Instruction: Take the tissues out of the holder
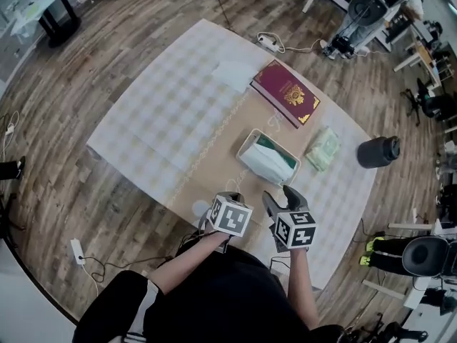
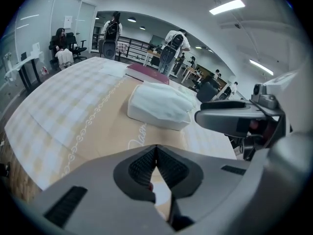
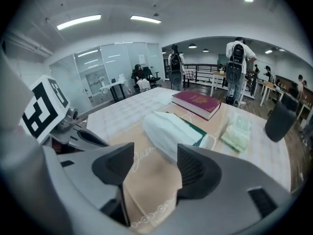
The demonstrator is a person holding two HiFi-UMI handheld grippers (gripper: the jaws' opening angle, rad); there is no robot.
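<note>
While both grippers hover over the near edge of the table (image 1: 157,120), the tissue holder (image 1: 248,138) sits ahead at twelve o'clock, with the white tissues (image 1: 261,165) still inside. The left gripper (image 2: 156,151) has its jaws pressed together, empty. The right gripper (image 3: 155,163) has its jaws apart, empty. This looks like the approach: next, reach forward and pinch the tissues.

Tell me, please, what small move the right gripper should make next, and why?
Probably ease the right gripper forward onto the tissues: its jaws stand apart with nothing between them, short of the white wad lying in the holder. The left gripper is shut and empty.
</note>
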